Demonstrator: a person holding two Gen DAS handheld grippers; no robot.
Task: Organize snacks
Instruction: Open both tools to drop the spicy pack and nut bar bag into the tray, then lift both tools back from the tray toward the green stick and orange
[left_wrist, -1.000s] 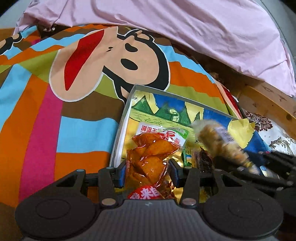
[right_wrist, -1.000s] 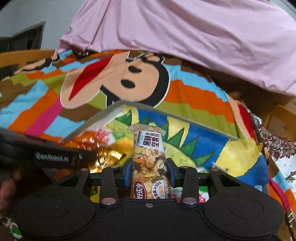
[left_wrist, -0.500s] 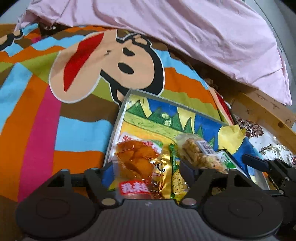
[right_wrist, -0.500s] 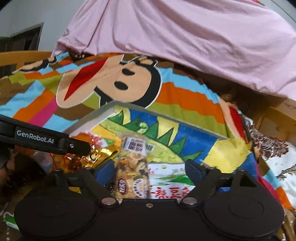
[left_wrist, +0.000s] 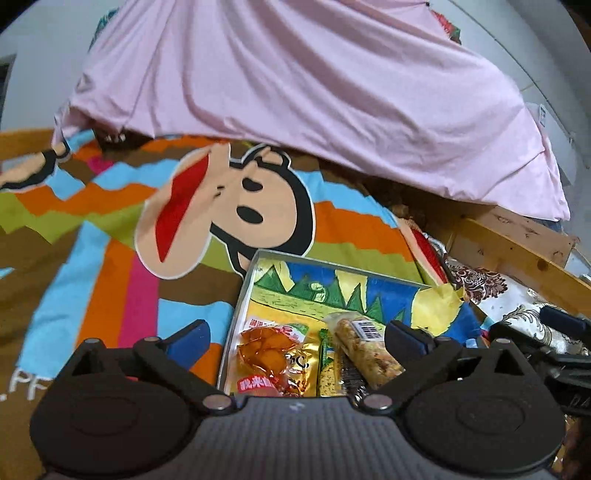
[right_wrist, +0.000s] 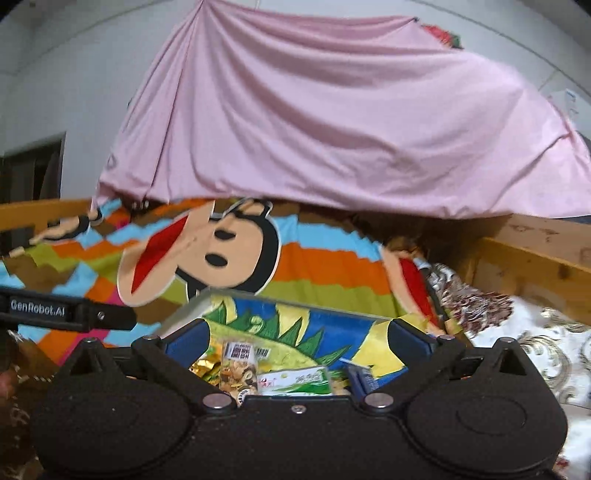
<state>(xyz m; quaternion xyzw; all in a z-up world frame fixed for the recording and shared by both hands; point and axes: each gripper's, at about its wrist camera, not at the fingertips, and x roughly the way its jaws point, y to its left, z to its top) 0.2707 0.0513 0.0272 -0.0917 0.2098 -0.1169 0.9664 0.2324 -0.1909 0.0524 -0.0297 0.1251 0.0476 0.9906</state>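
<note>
Blanket (left_wrist: 92, 258) of soft cloth, striped in many colours with one cartoon monkey face, carries one shallow rectangular box (left_wrist: 243, 291) with a printed landscape floor. Left gripper (left_wrist: 297, 338): jaws opening, spread wide, nothing between the blue pads. In the box, along its near edge, left to right: one glossy clear orange snack pouch (left_wrist: 264, 350), one gold foil packet (left_wrist: 304, 363), one long clear nut bar (left_wrist: 364, 349). Right gripper (right_wrist: 297, 341): jaws opening, wide, clear of the bar. One pink sheet (left_wrist: 314, 92), wrinkled, hangs behind.
</note>
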